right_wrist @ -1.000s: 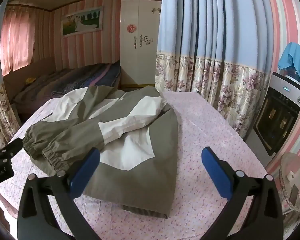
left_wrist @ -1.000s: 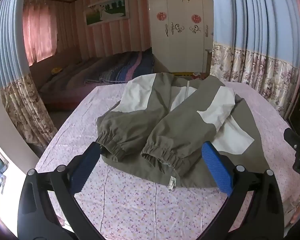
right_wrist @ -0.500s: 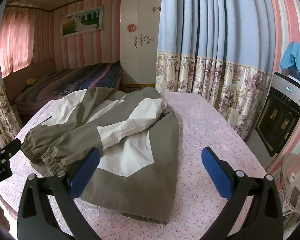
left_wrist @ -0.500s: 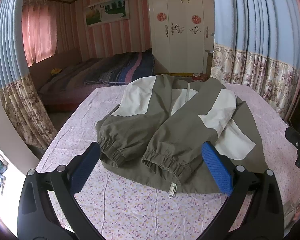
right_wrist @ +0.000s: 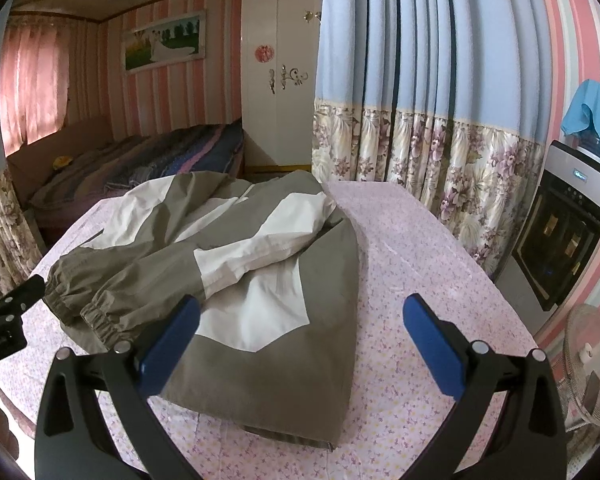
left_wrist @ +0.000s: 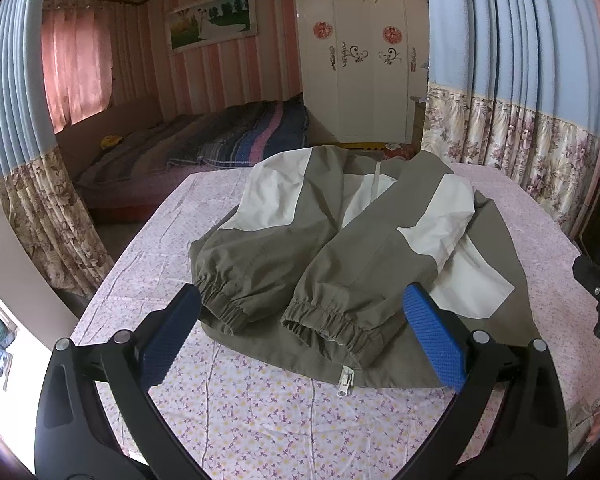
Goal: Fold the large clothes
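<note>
- Jacket (left_wrist: pixel 340 248), olive with white panels, lies flat on the table (left_wrist: pixel 259 408), which is covered in a pink flowered cloth. Collar end points away toward the wardrobe (left_wrist: pixel 364 60); hem edge is nearest the cameras.
- Both sleeves are already brought in across the front: left sleeve (left_wrist: pixel 235 264) and right sleeve (left_wrist: pixel 360 272) lie side by side, their elastic cuffs close above the hem. Zip pull (left_wrist: pixel 344 381) shows at the hem's middle.
- Judged done: the sleeve folds. Sides of the body look roughly straight; the right-hand edge (right_wrist: pixel 352 300) runs as one clean line in the right wrist view.
- Judged left: the lengthwise fold or folds, hem up toward collar or the reverse, then a flattening. The garment is not yet a compact bundle.
- Some puffiness in the sleeves; the white shoulder panel (right_wrist: pixel 283 224) is bunched and may need pressing down.
- Left hand-held gripper (left_wrist: pixel 300 332): fingers spread wide, nothing between them, hovering over the hem near the cuffs.
- Right hand-held gripper (right_wrist: pixel 300 340): fingers also wide apart, holding nothing, over the jacket's near right corner.
- Beyond the table: bed (left_wrist: pixel 203 148), flowered curtains (right_wrist: pixel 440 160), a dark appliance (right_wrist: pixel 568 232), a fan (right_wrist: pixel 592 356).
</note>
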